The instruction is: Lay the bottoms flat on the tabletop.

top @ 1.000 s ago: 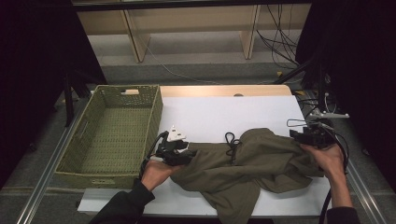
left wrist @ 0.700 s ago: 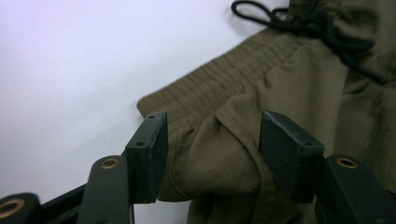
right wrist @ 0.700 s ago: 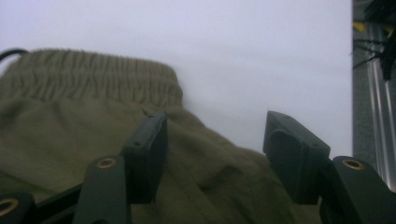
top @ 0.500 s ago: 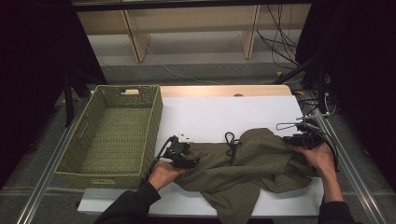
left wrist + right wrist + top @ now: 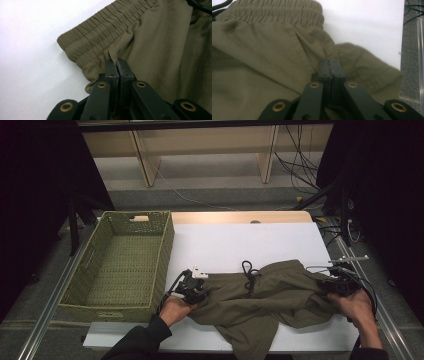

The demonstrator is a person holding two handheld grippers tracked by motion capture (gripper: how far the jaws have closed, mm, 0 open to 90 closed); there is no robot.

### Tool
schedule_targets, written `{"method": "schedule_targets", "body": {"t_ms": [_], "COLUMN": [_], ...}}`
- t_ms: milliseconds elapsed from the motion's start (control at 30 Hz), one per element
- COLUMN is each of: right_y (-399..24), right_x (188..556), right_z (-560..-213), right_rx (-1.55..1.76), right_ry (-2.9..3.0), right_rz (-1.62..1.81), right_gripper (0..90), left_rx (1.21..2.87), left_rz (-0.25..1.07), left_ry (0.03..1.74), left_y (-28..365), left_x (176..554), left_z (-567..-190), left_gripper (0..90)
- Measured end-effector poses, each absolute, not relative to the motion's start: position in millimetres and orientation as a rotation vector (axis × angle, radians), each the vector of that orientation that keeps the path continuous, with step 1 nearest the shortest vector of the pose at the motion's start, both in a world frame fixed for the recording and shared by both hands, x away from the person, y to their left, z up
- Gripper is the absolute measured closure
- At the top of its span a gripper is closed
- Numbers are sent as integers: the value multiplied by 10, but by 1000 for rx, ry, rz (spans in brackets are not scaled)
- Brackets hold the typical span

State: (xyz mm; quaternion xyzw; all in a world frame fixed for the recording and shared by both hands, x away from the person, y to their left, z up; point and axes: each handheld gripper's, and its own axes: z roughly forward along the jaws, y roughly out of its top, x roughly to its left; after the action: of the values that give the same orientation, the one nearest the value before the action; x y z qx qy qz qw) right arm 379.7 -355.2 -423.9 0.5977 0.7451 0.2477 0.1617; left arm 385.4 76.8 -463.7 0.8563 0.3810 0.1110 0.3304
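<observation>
Both grippers have come down onto the shorts [image 5: 260,305] since the earlier frames, their jaws just closing. Left gripper [image 5: 196,289] now has its jaws pressed together on a pinch of cloth just under the elastic waistband [image 5: 100,37], at the shorts' left end. Right gripper [image 5: 336,282] is likewise clamped, jaws together on a fold of cloth at the right end. Shorts lie crumpled on the white bench [image 5: 240,240], near its front edge, beside the basket [image 5: 120,265].
</observation>
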Motion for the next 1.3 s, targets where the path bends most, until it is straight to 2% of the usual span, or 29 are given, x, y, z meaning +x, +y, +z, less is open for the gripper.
{"method": "schedule_targets", "body": {"t_ms": [333,433,533,667,833,1000,1300], "right_y": [-3499,-3522,-3565,-3611,-3624,-3582,-3407], "right_x": [3707,3716,3727,3772,3903,4085,4318], "right_z": [-4372,-4352,-4271,-4130,-3986,-3968,-4182], "right_rx": [1709,1711,1693,1654,1611,1629,1633], "right_ry": [2190,2168,2137,2074,2038,2043,2191], "right_rz": [642,663,734,831,894,893,777], "right_gripper": [892,792,601,460,391,341,293], "left_rx": [2242,2228,2207,2169,2114,2110,2183], "left_rz": [297,297,292,298,334,323,285], "left_ry": [986,989,988,993,1046,1119,1177], "left_y": [773,787,813,835,880,867,795], "left_x": [3836,3838,3845,3868,3974,4109,4174], "left_z": [-4651,-4641,-4602,-4502,-4377,-4410,-4617], "left_gripper": [863,837,788,671,553,438,381]}}
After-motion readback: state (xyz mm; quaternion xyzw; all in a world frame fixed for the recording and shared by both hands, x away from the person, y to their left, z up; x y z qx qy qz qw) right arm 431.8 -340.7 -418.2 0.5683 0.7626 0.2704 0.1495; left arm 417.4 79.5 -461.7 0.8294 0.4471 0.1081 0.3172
